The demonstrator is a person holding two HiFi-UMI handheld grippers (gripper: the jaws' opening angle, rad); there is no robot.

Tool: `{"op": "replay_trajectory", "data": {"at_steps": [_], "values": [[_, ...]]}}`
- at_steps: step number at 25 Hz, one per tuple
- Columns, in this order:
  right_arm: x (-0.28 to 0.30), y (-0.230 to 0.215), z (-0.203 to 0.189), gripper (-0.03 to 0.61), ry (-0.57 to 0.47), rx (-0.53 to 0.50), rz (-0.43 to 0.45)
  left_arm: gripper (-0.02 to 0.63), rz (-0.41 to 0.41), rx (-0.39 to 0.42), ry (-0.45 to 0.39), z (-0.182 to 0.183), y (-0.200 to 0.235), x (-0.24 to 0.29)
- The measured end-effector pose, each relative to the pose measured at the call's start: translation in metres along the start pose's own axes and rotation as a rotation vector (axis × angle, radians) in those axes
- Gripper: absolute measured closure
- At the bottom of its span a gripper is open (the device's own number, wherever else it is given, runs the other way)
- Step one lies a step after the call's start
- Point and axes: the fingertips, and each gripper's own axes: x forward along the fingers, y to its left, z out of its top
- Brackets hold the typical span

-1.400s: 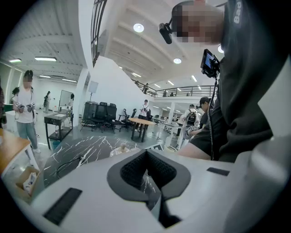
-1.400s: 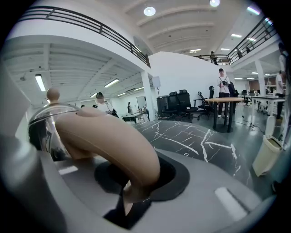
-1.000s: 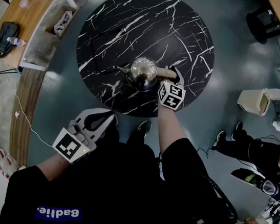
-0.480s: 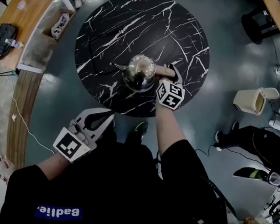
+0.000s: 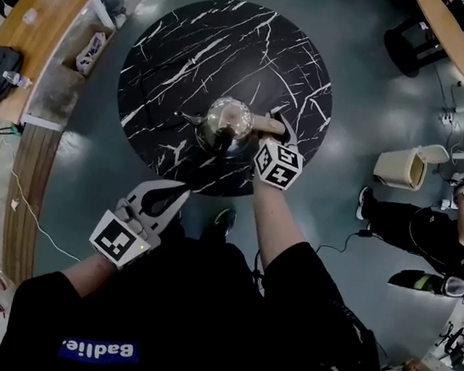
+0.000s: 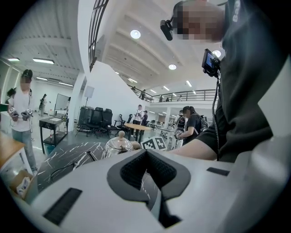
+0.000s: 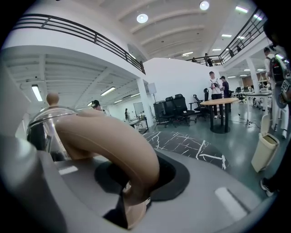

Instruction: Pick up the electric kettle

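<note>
Over a marble desk (image 5: 182,53), right tongs (image 5: 275,126) clamp the tan handle (image 7: 109,141) of the electric kettle (image 5: 228,124), likely the safest hold on a slick, rigid, weighty body; left tongs (image 5: 171,194) closed, empty.

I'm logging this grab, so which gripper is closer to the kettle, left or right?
Right. The right gripper is clamped on the tan handle of the kettle; the left gripper sits at the near edge of the table, jaws together, short of the kettle.
</note>
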Motion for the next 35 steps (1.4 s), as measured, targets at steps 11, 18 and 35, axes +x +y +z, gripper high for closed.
{"op": "replay_trajectory", "data": {"at_steps": [11,18,35], "values": [[-0.053,-0.001,0.024,0.499,-0.025,0.034,-0.011,0.607,-0.031,-0.004,-0.044,0.008,-0.013,0.002],[-0.083,-0.001,0.028,0.499,-0.019,0.044,-0.025,0.607,-0.050,-0.004,-0.071,0.006,-0.019,0.005],[-0.151,0.012,0.052,0.499,-0.037,0.073,-0.007,0.607,-0.087,0.037,-0.075,0.017,-0.036,0.004]]}}
